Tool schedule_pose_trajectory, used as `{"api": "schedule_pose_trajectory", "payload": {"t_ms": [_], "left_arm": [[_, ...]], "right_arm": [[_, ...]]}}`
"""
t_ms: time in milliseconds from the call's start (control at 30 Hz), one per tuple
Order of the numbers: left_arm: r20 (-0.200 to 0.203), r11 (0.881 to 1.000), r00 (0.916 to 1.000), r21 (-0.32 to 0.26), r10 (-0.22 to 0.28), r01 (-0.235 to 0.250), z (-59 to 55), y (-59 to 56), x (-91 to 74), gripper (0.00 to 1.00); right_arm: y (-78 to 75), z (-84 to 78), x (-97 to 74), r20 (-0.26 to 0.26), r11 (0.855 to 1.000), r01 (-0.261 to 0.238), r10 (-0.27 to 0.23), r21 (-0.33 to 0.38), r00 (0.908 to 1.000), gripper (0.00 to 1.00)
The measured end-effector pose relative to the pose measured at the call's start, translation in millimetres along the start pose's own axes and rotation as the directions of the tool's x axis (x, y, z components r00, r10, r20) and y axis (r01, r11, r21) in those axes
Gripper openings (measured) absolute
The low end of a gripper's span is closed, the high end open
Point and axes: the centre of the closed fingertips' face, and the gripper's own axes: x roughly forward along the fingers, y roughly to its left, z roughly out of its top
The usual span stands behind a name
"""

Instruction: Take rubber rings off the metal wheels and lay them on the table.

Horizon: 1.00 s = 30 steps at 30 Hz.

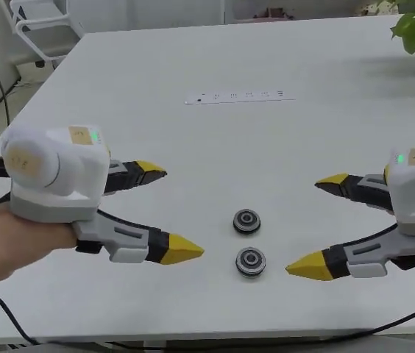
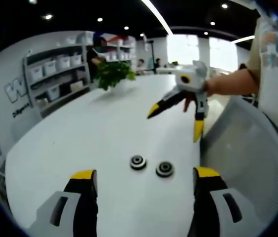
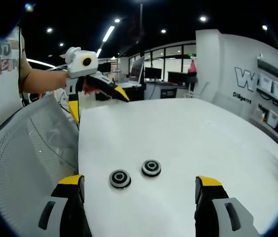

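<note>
Your left gripper point(image 1: 183, 212), right gripper point(image 1: 302, 226) flank near wheel point(image 1: 250, 261), jaws released, staged to strip | far wheel point(image 1: 246, 221) just beyond, both ringed.

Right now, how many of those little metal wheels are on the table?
2. The far wheel and the near wheel lie close together on the white table, between the left tool and the right tool. Nothing seems to hide another.
</note>
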Motion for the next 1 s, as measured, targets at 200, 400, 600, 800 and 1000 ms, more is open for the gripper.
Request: {"api": "schedule_pose_trajectory", "payload": {"t_ms": [200, 400, 600, 800, 1000], "left_arm": [[-0.011, 1.0, 0.9995, 0.0, -0.028, 0.028, -4.0, -4.1, 11.9, 0.79], [-0.019, 0.999, 0.9985, -0.007, -0.051, 0.051, -7.2, -7.9, 20.6, 0.77], [-0.022, 0.997, 0.9972, -0.013, -0.071, 0.071, -9.1, -9.5, 29.5, 0.72], [-0.024, 0.996, 0.9957, -0.023, -0.089, 0.089, -12.0, -12.6, 40.2, 0.7], [-0.035, 0.993, 0.9929, -0.024, -0.114, 0.113, -16.7, -19.1, 48.7, 0.66]], "right_arm": [[2.4, -3.5, 6.5, 0.001, 1.0, -0.018, 0.018, -0.004, 0.9998, 0.9], [4.7, -9.2, 14.1, -0.006, 0.999, -0.031, 0.031, -0.01, 0.9995, 0.87], [7.3, -12.8, 19.7, -0.012, 0.999, -0.047, 0.047, -0.016, 0.9988, 0.83], [6.6, -21.1, 28.2, -0.017, 0.999, -0.053, 0.053, -0.012, 0.9985, 0.77], [9.9, -26.0, 34.4, -0.022, 0.998, -0.064, 0.064, -0.002, 0.9977, 0.72]]}}
